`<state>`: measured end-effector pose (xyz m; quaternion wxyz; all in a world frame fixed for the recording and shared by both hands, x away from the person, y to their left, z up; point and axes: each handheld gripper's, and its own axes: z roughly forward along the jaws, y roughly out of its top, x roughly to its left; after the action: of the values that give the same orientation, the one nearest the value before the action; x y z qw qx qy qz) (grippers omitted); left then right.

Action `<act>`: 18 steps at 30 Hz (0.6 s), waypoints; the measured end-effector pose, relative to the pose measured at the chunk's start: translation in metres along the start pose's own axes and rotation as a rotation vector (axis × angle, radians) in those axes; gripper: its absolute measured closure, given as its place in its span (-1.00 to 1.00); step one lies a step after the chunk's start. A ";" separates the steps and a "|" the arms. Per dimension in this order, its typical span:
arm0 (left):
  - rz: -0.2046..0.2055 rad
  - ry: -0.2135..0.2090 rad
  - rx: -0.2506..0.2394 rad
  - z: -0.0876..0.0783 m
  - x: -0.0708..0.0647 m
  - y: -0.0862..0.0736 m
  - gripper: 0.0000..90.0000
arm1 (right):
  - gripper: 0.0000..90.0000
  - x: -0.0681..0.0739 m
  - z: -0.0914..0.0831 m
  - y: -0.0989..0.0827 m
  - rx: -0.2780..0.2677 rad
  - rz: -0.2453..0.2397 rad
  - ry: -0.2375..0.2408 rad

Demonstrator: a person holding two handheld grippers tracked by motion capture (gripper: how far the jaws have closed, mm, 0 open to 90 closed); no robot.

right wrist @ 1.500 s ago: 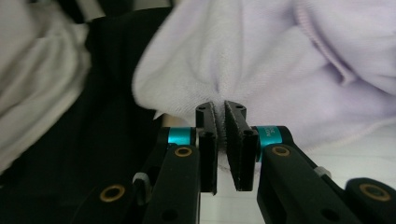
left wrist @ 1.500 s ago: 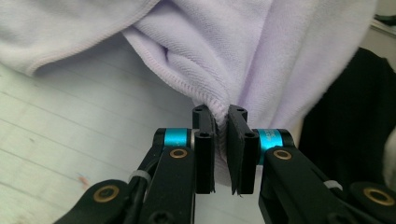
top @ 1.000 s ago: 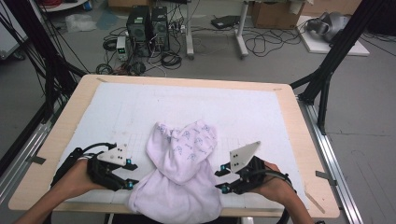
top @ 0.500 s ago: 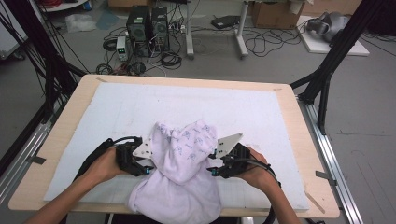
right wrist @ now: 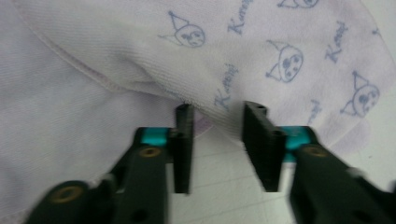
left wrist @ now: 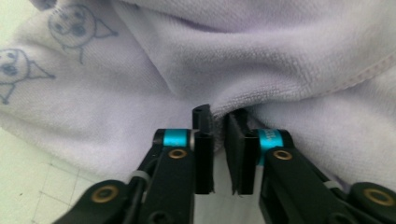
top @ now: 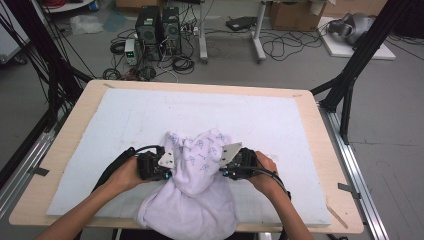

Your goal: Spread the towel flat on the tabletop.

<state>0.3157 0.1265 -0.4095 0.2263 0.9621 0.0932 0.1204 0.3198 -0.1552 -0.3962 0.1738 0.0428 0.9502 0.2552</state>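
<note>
Both claws have closed in; left claw pinches the towel; right claw seemingly still parted.

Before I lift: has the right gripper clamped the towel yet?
No: the right gripper jaws stand apart, towel edge between them.

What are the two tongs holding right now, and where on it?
Left tongs, jaws just closing, pinch a fold of the crumpled lilac printed towel. Right tongs, also closing, straddle its hemmed edge, not yet gripping.

Overhead forward-down — claw cameras close on towel.
</note>
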 end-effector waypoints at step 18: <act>-0.111 -0.027 -0.208 -0.083 0.023 -0.013 0.89 | 0.94 -0.019 -0.062 -0.010 -0.309 0.187 0.146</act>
<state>0.3130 0.1776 -0.3393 0.3324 0.9283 0.1303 0.1038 0.3156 -0.1960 -0.3449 0.0843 0.0851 0.9017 0.4153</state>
